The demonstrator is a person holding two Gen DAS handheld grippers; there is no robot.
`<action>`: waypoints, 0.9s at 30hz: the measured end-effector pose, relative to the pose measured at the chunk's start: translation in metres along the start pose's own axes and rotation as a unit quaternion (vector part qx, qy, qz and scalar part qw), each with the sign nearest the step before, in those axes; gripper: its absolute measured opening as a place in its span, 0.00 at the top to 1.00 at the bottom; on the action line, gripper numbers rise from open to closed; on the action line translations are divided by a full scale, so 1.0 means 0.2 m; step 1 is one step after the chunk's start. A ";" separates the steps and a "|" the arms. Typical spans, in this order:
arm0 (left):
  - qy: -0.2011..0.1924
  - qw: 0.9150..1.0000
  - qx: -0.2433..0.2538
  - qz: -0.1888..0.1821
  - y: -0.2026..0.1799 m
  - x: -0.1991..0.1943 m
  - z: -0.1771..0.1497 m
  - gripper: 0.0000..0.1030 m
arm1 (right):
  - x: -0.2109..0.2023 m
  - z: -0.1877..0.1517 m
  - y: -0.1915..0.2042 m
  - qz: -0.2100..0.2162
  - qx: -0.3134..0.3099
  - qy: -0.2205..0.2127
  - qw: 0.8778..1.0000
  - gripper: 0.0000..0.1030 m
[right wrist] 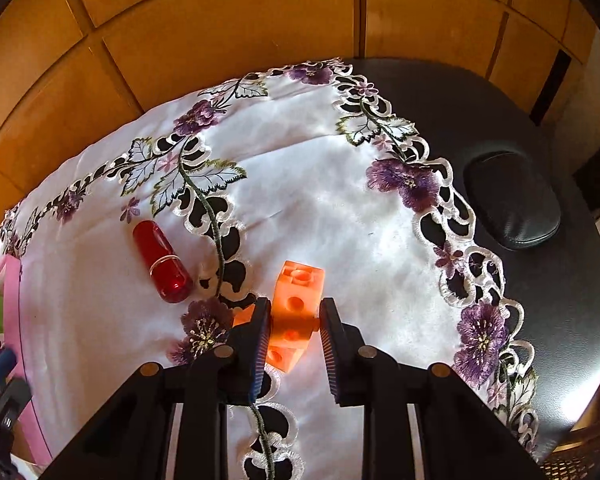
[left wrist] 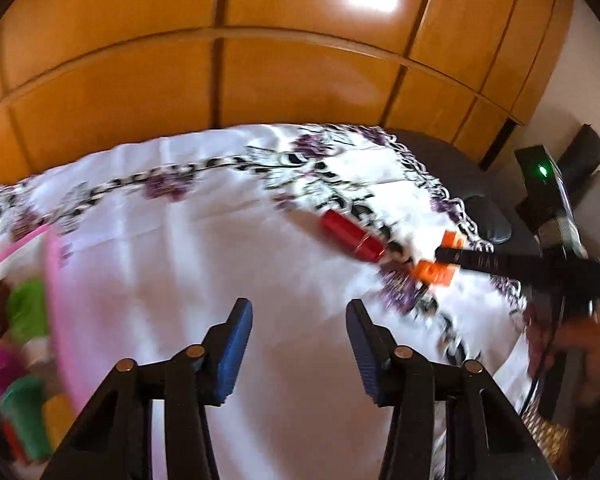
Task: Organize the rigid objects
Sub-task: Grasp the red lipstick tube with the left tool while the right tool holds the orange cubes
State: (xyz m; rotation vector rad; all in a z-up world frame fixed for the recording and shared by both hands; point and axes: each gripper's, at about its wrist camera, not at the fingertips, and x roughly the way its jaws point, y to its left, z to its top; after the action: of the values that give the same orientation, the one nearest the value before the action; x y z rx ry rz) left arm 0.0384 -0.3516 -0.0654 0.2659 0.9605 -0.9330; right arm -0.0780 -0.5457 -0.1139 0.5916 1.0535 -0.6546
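An orange plastic block piece (right wrist: 296,312) with round holes lies on the white embroidered cloth (right wrist: 300,200). My right gripper (right wrist: 294,328) has its jaws around the block, the pads close to or touching its sides; it also shows in the left wrist view (left wrist: 440,260) at the orange block (left wrist: 436,270). A red cylindrical capsule (right wrist: 162,260) lies to the left of the block, also seen in the left wrist view (left wrist: 352,236). My left gripper (left wrist: 300,344) is open and empty over bare cloth.
A pink basket (left wrist: 58,320) holding several colourful toys stands at the left; its edge shows in the right wrist view (right wrist: 10,320). The black table (right wrist: 540,280) has a black pad (right wrist: 512,204) on it. Wooden cabinet doors (left wrist: 260,60) stand behind.
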 end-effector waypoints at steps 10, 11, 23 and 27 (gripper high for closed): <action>0.031 0.999 -0.041 -0.015 -0.10 0.41 0.24 0.46 | 0.01 0.01 0.00 0.001 -0.004 -0.002 1.000 0.77; 0.041 0.998 -0.047 -0.016 -0.10 0.45 0.26 0.46 | 0.01 0.00 0.00 0.001 -0.004 -0.002 1.000 0.77; 0.042 0.999 -0.003 -0.001 -0.16 0.60 0.24 0.76 | 0.01 0.00 0.02 -0.008 -0.024 -0.008 1.000 0.76; 0.035 0.999 0.006 -0.015 -0.12 0.47 0.13 0.76 | 0.00 0.00 0.04 -0.006 -0.036 -0.012 0.999 0.77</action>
State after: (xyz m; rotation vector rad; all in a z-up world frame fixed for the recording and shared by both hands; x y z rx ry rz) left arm 0.0575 -0.4334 -0.1197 0.2963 1.0256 -0.9618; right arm -0.0718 -0.5397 -0.1138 0.5151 1.0550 -0.6295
